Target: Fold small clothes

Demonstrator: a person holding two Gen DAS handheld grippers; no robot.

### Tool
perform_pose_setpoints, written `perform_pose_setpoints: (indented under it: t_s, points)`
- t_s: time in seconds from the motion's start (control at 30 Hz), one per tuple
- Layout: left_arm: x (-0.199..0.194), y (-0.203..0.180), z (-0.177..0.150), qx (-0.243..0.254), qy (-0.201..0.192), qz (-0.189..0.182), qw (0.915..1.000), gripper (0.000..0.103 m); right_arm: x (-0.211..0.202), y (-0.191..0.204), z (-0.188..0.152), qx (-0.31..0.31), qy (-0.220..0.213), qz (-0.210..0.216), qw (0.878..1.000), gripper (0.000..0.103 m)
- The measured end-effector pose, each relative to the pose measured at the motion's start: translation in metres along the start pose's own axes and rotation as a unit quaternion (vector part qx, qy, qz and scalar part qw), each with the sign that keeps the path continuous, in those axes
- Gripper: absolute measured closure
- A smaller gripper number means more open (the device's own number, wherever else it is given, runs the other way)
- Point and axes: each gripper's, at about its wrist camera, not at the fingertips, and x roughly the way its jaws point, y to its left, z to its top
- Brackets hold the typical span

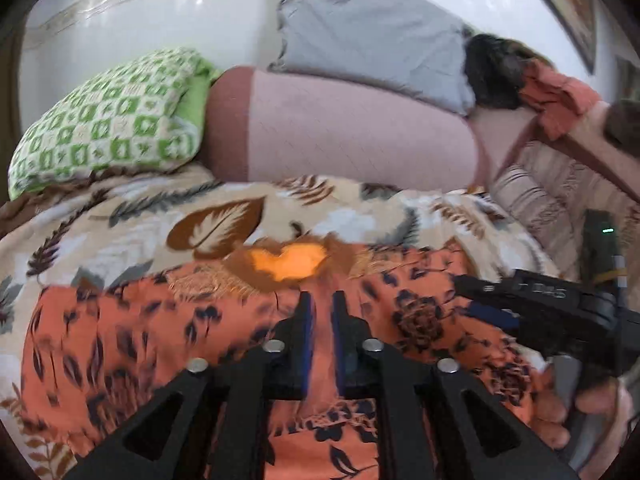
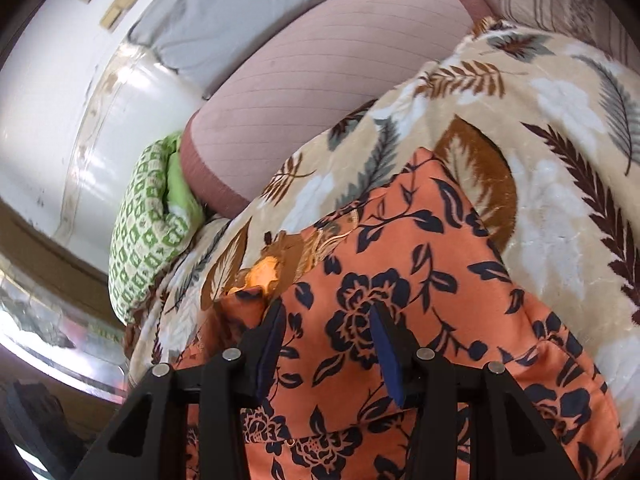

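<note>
Bedding fills both views: a leaf-printed blanket [image 1: 120, 216] spread over a bed, with a green checked pillow [image 1: 108, 120], a pink bolster [image 1: 340, 132] and a grey pillow [image 1: 360, 28] stacked against a white wall.

Left wrist view: the orange floral garment [image 1: 132, 340] lies flat on the blanket across the lower half of the frame, its long axis running roughly left to right. The left tool [image 1: 322, 300] hovers over its middle, pointing toward the far edge, where a brown-and-orange neckline patch [image 1: 288, 262] sits just ahead of the tips. Its jaws stand narrowly apart with bare cloth showing in the gap; nothing is gripped. At lower right the right tool [image 1: 500, 312] reaches in over the garment's right-hand part, a hand [image 1: 560, 412] behind it.

Right wrist view: the same garment [image 2: 400, 272] fills the centre and lower right, running diagonally from the neckline patch [image 2: 266, 270] at centre left toward the lower right corner. The right tool [image 2: 326, 312] is released, jaws well apart over the floral print and holding nothing; its left finger [image 2: 268, 340] lies close to the neckline.

By these views, both tools sit above the garment's middle, with the neckline edge just beyond each, so either could take that edge, the left tool being more squarely lined up with it.
</note>
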Motion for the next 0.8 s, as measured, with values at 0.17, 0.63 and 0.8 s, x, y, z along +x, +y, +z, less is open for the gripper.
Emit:
perform_pose_setpoints:
  t_s: [0.17, 0.63, 0.8]
  points:
    - [-0.061, 0.048, 0.013, -0.037, -0.091, 0.021, 0.9949, 0.016, -0.001, 0.001, 0.000, -0.002, 0.010, 0.032, 0.999, 0.040]
    - [-0.055, 0.222, -0.038, -0.287, 0.039, 0.226, 0.9302, 0.017, 0.084, 0.029, -0.044, -0.037, 0.138, 0.079, 0.987, 0.037]
    - [-0.059, 0.244, -0.047, -0.333, 0.043, 0.232, 0.9128, 0.017, 0.090, 0.055, -0.066, -0.077, 0.166, 0.110, 0.977, 0.088]
